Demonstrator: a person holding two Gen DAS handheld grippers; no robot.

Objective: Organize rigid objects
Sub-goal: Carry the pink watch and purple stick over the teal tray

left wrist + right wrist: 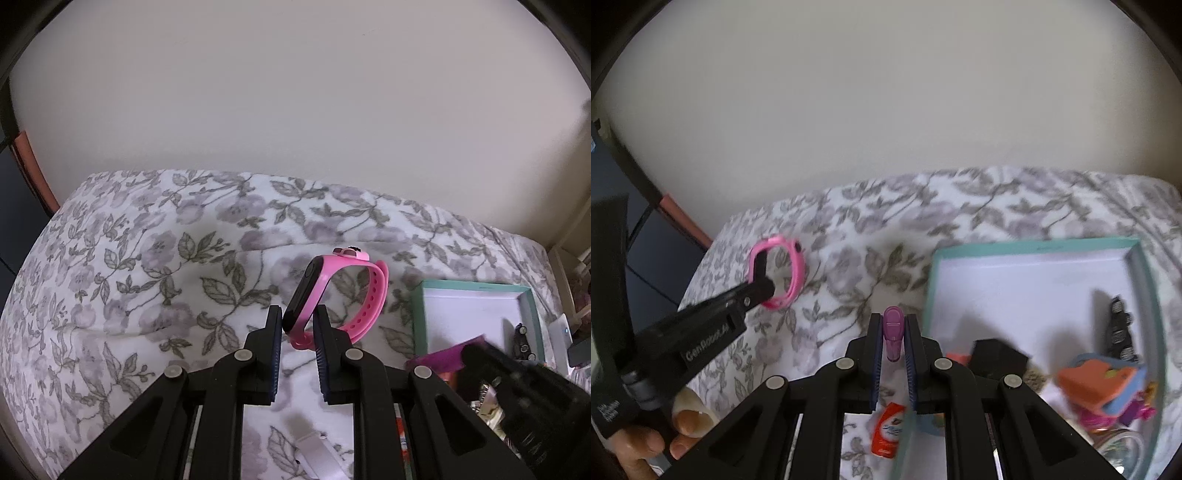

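here, the left gripper (298, 321) clamps a pink smartwatch (334, 295) above a floral bed (147, 258), with bare bedding toward the far edge. the right gripper (893, 334) pinches a purple marker (893, 334) beside the teal box (1027, 245) rim (left gripper housing reads "genrobot.ai").

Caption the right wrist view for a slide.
Right gripper holds a purple pen beside the teal box.
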